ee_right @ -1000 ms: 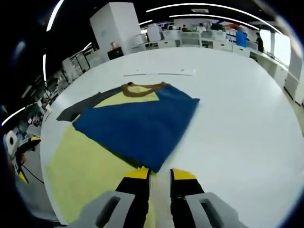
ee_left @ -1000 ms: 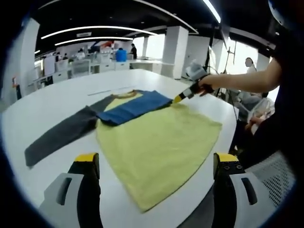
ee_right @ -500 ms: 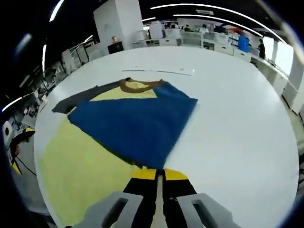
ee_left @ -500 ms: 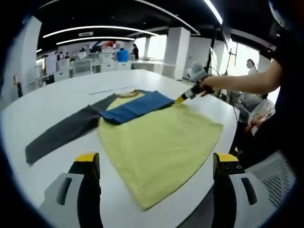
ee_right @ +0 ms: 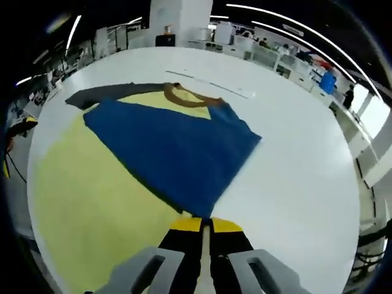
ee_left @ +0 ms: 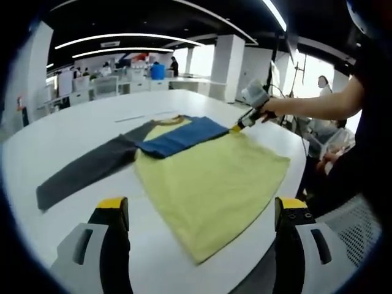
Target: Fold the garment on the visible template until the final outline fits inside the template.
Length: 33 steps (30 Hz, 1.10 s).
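A long-sleeved shirt lies flat on the white round table (ee_left: 61, 128). Its yellow body (ee_left: 208, 177) faces me, and its grey sleeve (ee_left: 86, 168) stretches out to the left. The blue sleeve (ee_left: 184, 135) is folded across the chest below the brown collar (ee_right: 187, 98). My left gripper (ee_left: 202, 205) hangs open before the hem, touching nothing. A hand holds my right gripper (ee_left: 236, 128) at the shirt's far right edge. In the right gripper view that gripper (ee_right: 205, 223) is shut on the shirt where the blue sleeve (ee_right: 177, 147) tapers to its tip over the yellow body (ee_right: 92, 196).
A thin pale line (ee_right: 208, 86) is marked on the table (ee_right: 294, 184) beyond the collar. The person's arm (ee_left: 312, 104) and dark body stand at the table's right edge. Office desks and white pillars (ee_left: 226, 64) lie behind.
The right gripper's jaws, slightly apart a second ago, have shut on the shirt edge. The whole shirt has slid a little to the right on the table. My left gripper has not moved.
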{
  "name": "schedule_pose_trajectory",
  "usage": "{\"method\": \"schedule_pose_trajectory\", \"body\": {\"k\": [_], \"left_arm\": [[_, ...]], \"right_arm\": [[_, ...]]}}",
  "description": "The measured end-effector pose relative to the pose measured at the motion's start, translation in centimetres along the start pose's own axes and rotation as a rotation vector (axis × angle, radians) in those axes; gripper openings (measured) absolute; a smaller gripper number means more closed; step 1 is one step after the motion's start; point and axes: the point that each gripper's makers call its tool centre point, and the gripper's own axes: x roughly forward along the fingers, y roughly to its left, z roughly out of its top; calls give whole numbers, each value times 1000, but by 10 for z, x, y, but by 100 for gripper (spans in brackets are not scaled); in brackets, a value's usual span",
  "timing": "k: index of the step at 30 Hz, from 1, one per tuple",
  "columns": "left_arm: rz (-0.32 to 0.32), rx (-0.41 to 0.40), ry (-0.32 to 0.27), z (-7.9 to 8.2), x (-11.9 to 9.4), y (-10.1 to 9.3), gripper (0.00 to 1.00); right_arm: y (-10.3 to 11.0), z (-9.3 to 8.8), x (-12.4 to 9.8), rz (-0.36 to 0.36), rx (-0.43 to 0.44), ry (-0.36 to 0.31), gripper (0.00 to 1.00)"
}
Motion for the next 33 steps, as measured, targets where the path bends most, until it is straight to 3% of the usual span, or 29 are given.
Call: {"method": "schedule_pose_trajectory", "body": {"k": [3, 9, 17, 23, 27, 30, 33], "left_arm": [[1, -1, -2, 0, 0, 0, 96], [2, 0, -2, 0, -1, 0, 96], [3, 2, 10, -2, 1, 0, 95], [10, 0, 12, -3, 0, 0, 94], [18, -7, 13, -5, -2, 3, 94], [20, -4, 17, -6, -2, 3, 94], [20, -5, 12, -5, -2, 3, 94]], "right_arm": [[-2, 2, -2, 12, 67, -16, 0], [1, 6, -10, 73, 317, -58, 1], [5, 2, -8, 70, 339, -57, 6], [10, -1, -1, 38, 306, -45, 6], [11, 2, 1, 5, 216, -43, 2], [5, -2, -2, -44, 97, -3, 0], [2, -3, -1, -45, 76, -1, 0]]}}
